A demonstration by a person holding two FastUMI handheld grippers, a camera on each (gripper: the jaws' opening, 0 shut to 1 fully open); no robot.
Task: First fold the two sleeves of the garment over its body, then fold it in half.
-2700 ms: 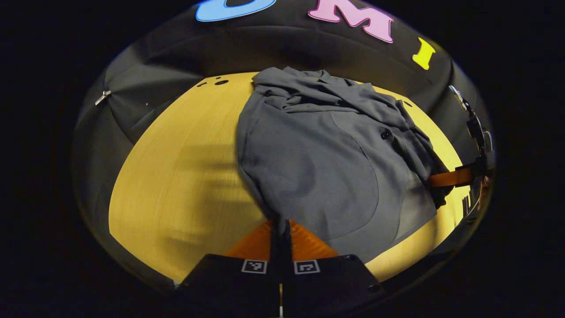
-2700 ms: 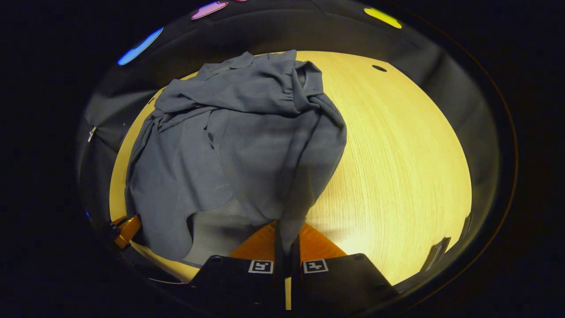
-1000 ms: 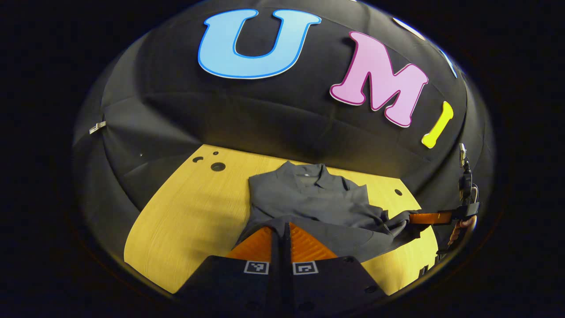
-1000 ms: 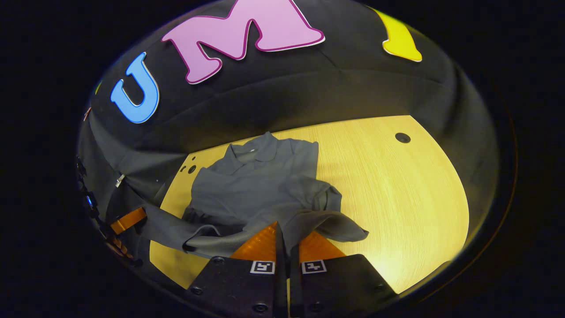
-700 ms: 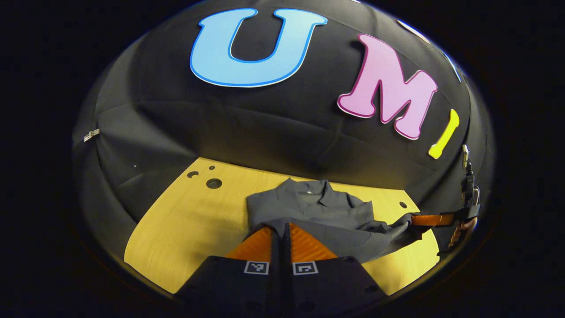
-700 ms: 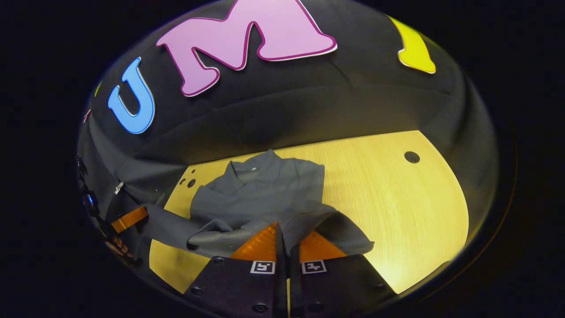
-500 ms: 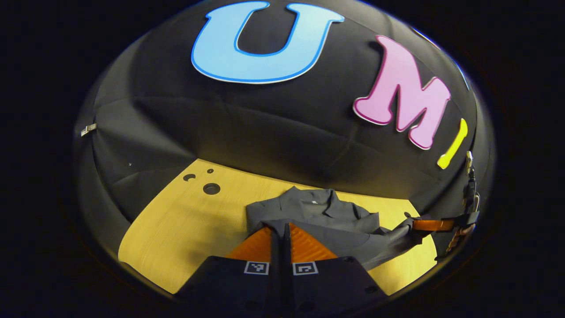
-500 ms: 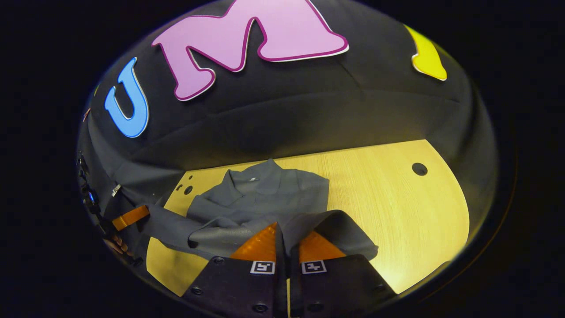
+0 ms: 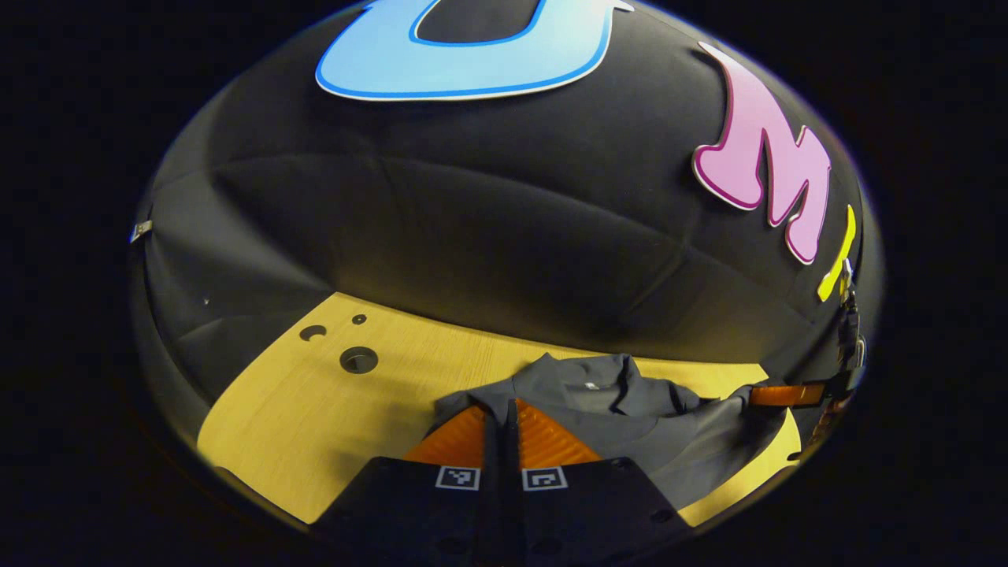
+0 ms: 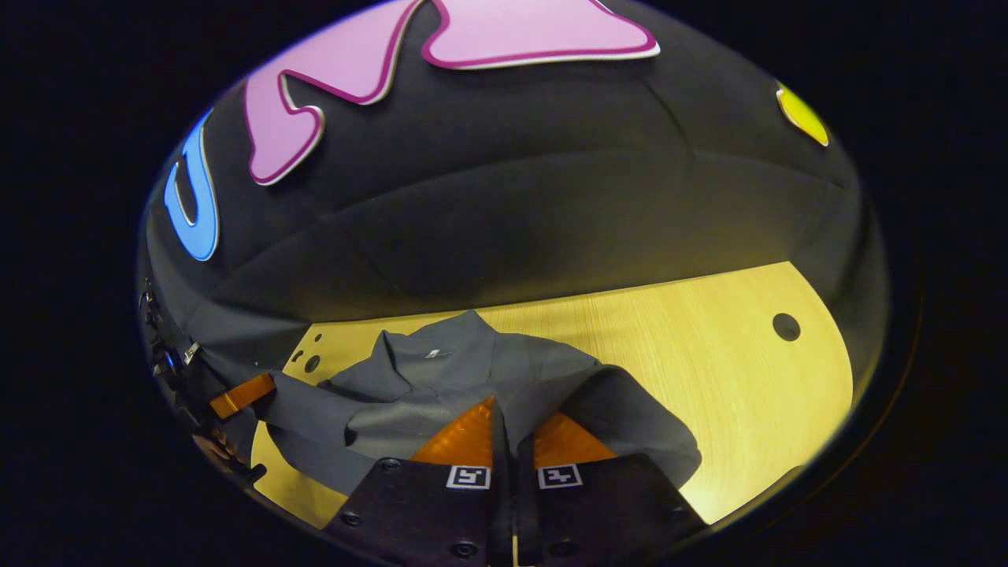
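A dark grey collared shirt (image 9: 630,417) lies on the yellow wooden table (image 9: 315,409), its collar toward the booth's back wall. My left gripper (image 9: 502,409) is shut on the shirt's hem at its left corner and holds it low, near the collar. In the right gripper view, the same shirt (image 10: 449,378) spreads ahead, and my right gripper (image 10: 512,413) is shut on the hem's other corner. The lifted lower half drapes between the two grippers over the upper half. The right gripper (image 9: 780,394) shows far right in the left gripper view; the left gripper (image 10: 240,396) shows far left in the right gripper view.
Round holes (image 9: 358,360) pierce the table at its back left, and another hole (image 10: 785,326) sits at the back right. Black cloth closes the booth just behind the collar. Bare table lies left of the shirt (image 9: 299,425) and right of it (image 10: 748,394).
Both grippers have carried the shirt's hem forward toward the collar and lower, folding the lower half over the upper. Both stay shut on the cloth.
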